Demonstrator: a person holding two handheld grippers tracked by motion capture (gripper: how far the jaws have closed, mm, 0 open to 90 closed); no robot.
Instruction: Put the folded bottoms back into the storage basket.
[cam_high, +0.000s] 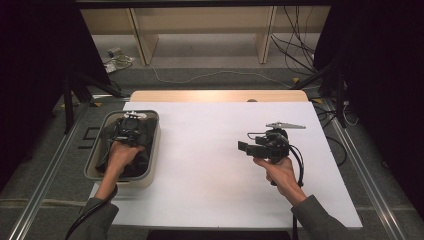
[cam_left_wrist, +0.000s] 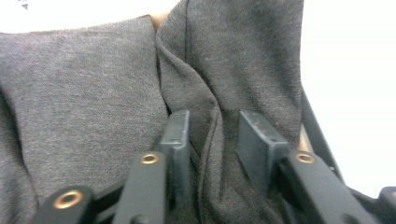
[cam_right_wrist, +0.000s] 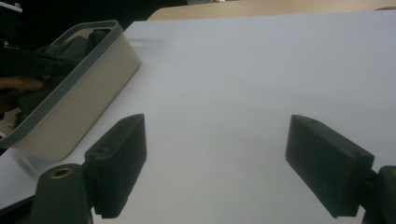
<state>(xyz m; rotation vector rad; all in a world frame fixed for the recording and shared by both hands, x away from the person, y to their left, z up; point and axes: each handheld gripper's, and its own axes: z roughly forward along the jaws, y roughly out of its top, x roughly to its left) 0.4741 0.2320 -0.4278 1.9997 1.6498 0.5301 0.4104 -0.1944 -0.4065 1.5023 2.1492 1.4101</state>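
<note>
Left gripper view puts my left gripper (cam_left_wrist: 214, 135) right down on the dark grey cloth (cam_left_wrist: 88, 88). Its two black pads stand a narrow way apart with a raised fold of the cloth running up between them. The left-hand pad (cam_left_wrist: 180, 133) sits close against the fold, the right-hand pad (cam_left_wrist: 254, 137) just off it, and I see no pinch in the fabric, so I read this as a loose straddle, not a grip. The cloth covers most of this view, creased and bunched, with a bright white surface at the top and right edges.

From the high view, my left gripper (cam_high: 129, 131) points down into the basin (cam_high: 155, 150), a beige tub with a grey rim that stands at the left edge of the white table sheet (cam_high: 210, 170). The cloth (cam_high: 142, 162) lies heaped inside the basin, and my left hand (cam_high: 122, 155) is over it.

In the right gripper view, my right gripper (cam_right_wrist: 219, 158) has its jaws spread wide with nothing between them but bare white sheet. The basin (cam_right_wrist: 88, 98) shows at the upper left of that view, well apart from these jaws, with the cloth dark inside it. In the high view the right gripper (cam_high: 250, 147) is held above the sheet's right half, jaws pointing left towards the basin, my right hand (cam_high: 280, 170) wrapped around its handle.
</note>
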